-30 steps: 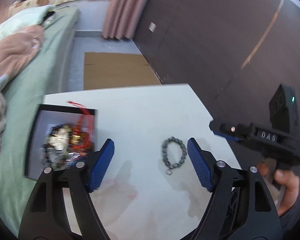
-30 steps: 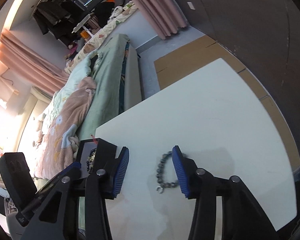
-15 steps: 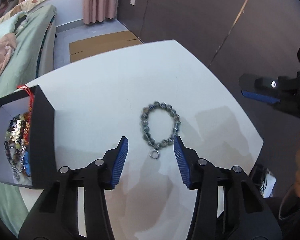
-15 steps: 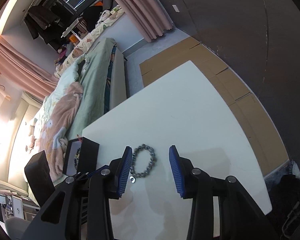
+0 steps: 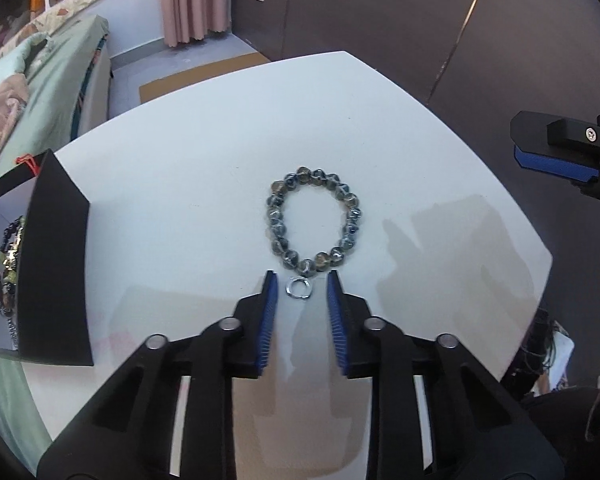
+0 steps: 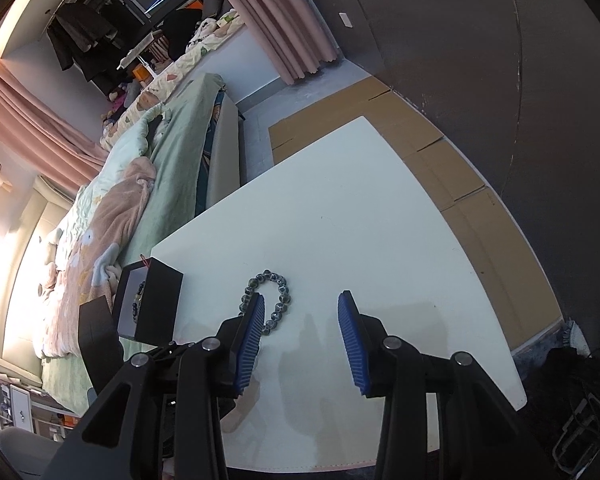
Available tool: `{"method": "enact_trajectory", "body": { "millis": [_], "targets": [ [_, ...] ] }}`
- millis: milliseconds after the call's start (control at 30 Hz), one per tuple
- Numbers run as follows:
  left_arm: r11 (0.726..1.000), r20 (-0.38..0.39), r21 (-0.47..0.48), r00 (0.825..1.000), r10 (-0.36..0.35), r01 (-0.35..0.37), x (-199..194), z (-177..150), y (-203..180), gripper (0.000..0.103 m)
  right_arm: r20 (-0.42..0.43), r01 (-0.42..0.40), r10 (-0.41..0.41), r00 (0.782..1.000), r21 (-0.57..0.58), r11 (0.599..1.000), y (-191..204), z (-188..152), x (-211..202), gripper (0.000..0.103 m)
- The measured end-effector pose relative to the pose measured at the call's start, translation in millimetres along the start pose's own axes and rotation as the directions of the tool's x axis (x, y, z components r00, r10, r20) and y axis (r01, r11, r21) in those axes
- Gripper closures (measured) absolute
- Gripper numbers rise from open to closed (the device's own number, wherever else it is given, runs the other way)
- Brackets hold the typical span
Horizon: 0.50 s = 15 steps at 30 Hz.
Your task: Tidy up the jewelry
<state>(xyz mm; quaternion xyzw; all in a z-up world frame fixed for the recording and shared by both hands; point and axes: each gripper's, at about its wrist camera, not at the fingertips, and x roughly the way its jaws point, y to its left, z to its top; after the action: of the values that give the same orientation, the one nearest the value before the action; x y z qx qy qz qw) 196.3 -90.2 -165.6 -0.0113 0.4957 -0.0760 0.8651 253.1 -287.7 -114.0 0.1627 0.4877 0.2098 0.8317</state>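
Note:
A bracelet of dark grey-blue beads (image 5: 278, 232) lies flat on the white table (image 5: 220, 152), its small silver ring (image 5: 299, 288) towards me. My left gripper (image 5: 301, 284) is low over the table and its jaws are closing. The ring sits between the blue pads (image 5: 269, 312), which do not touch it. In the right wrist view the bracelet (image 6: 283, 302) lies by the left finger, partly behind it. My right gripper (image 6: 302, 300) is open with nothing between its pads; it also shows at the right edge as the right gripper (image 5: 556, 160).
An open black box (image 5: 56, 264) holding several bracelets (image 5: 8, 256) stands at the table's left edge; the same box (image 6: 156, 304) is left of my right gripper. A bed with green sheets (image 5: 40, 80) runs along the left. Flat cardboard (image 6: 440, 160) lies on the floor beyond.
The left gripper came down and forward to the bracelet, and its jaws narrowed from wide to a small gap around the ring. The right gripper drifted right, so the bracelet now lies by its left finger.

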Motion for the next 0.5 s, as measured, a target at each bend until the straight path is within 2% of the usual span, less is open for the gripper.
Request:
{"method": "enact_trajectory", "body": {
  "millis": [33, 200, 500],
  "targets": [
    [1.0, -0.001, 0.0, 1.0, 0.003, -0.003, 1.0, 0.5, 0.1, 0.09, -0.004, 0.001, -0.001, 1.0, -0.005, 1.0, 2.2, -0.8, 1.6, 0.065],
    [0.999, -0.009, -0.032, 1.0, -0.029, 0.028, -2.7, 5.6, 11.2, 0.09, -0.026, 0.015, -0.015, 1.0, -0.028, 0.999, 10.7, -3.4, 13.5, 0.065],
    [0.992, 0.086, -0.107, 0.995, -0.057, 0.066, -48.5, 5.6, 42.3, 0.09, -0.08, 0.045, -0.05, 0.996, -0.063, 0.997, 20.7, -5.2, 42.8, 0.073]
  ]
}}
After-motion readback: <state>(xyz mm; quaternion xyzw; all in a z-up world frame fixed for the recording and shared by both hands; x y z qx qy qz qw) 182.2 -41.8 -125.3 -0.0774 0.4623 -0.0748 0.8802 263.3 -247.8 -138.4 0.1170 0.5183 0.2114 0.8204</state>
